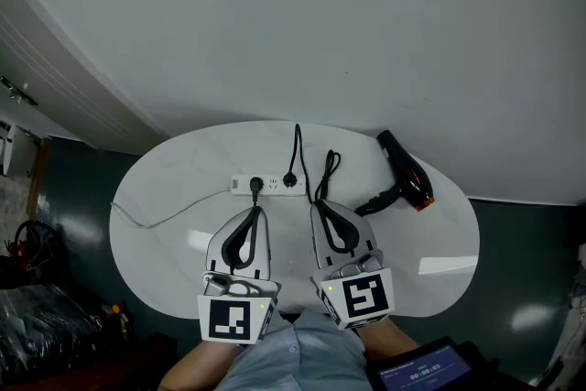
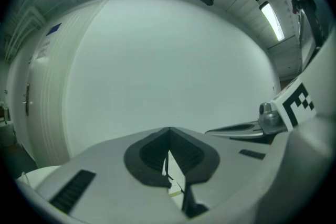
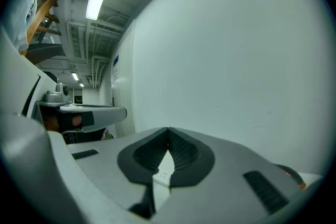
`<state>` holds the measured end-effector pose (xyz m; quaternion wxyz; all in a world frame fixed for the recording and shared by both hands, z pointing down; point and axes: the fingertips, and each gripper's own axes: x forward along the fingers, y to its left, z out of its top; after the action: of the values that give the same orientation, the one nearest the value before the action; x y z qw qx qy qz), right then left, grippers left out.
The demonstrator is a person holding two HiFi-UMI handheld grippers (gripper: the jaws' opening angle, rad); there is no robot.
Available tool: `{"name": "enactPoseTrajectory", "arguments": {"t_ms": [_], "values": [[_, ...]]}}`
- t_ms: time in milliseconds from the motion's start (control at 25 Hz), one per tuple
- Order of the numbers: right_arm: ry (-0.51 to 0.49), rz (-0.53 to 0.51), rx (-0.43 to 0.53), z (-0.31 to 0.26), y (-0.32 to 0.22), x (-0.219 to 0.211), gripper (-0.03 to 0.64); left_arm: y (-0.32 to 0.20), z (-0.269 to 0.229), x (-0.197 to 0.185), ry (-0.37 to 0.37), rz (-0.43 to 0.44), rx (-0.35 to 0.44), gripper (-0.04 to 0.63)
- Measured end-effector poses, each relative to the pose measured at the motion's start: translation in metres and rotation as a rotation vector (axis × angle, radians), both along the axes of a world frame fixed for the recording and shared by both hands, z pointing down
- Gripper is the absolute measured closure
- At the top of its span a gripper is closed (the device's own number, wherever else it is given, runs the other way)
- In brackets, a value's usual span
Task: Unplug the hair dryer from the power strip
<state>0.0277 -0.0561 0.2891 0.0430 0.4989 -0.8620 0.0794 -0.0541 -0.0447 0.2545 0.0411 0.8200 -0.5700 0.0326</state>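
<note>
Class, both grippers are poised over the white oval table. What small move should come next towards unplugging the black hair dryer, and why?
Probably open the right gripper. Its jaws are shut, it lies short of the white power strip, and a black plug sits in that strip.

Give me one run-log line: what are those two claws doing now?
stage: pre-grasp | left gripper: shut, empty | right gripper: shut, empty | power strip: two plugs seated | hair dryer: lying untouched
</note>
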Motion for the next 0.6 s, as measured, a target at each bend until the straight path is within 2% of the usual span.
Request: {"name": "enactPoseTrajectory", "arguments": {"t_ms": [120,240,600], "values": [[-0.004,-0.013,-0.007,0.002,-0.010,0.003,0.615,-0.006,-0.002,0.002,-0.044,-0.006,0.005,0.597],[-0.003,-0.021,-0.017,0.004,-0.019,0.002,0.615,-0.009,0.001,0.000,0.007,-0.044,-0.037,0.597],[0.028,-0.029,-0.063,0.030,-0.037,-0.011,0.615,-0.027,0.031,-0.014,0.040,-0.053,-0.113,0.597]]}}
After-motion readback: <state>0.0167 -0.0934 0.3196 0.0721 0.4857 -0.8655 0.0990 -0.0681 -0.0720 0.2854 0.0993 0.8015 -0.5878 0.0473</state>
